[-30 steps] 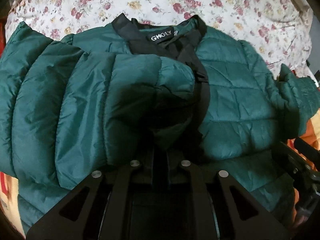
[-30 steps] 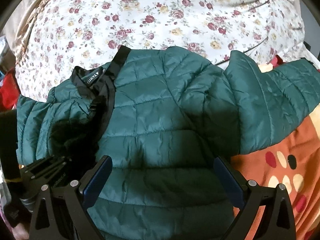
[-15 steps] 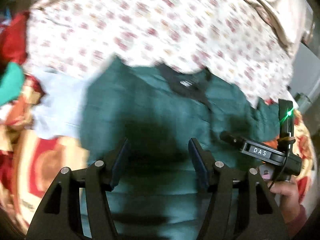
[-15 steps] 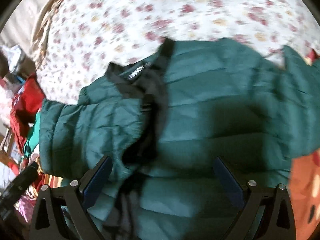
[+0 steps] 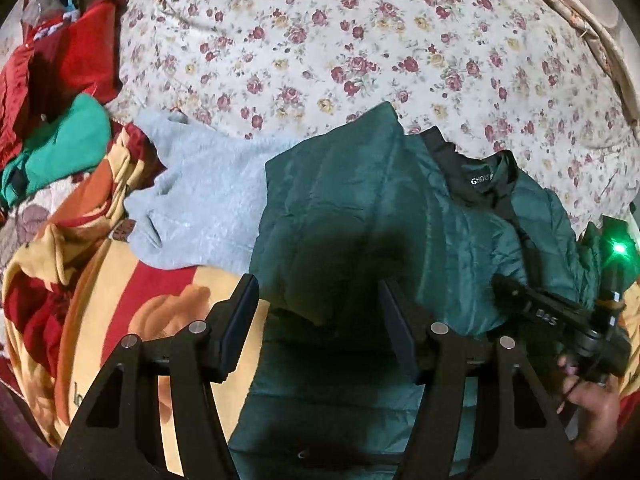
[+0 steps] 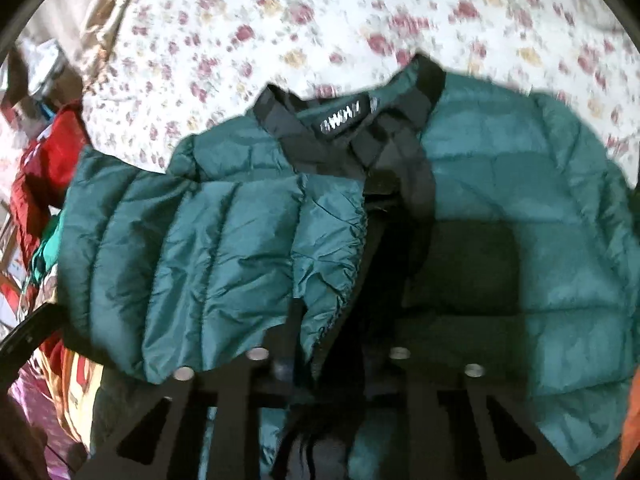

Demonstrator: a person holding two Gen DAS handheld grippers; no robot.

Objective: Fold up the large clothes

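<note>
A dark green quilted jacket (image 5: 360, 216) with a black collar (image 5: 480, 178) lies on the bed, its left sleeve folded across its front. My left gripper (image 5: 320, 320) is open and empty, just above the jacket's left side. In the right wrist view the jacket (image 6: 520, 208) fills the frame, with the folded sleeve (image 6: 208, 256) at the left. My right gripper (image 6: 328, 344) has its fingers drawn together on the sleeve's cuff at the black front edge. The right gripper also shows in the left wrist view (image 5: 560, 320), held by a hand.
A floral sheet (image 5: 360, 40) covers the far side of the bed. A grey fleece garment (image 5: 200, 208) lies left of the jacket. Red and green clothes (image 5: 52, 120) are piled at far left. A red, yellow and orange blanket (image 5: 132, 304) lies under everything.
My left gripper let go of the folded sleeve, opened and pulled back to the left. My right gripper moved left over the jacket and closed on the sleeve cuff.
</note>
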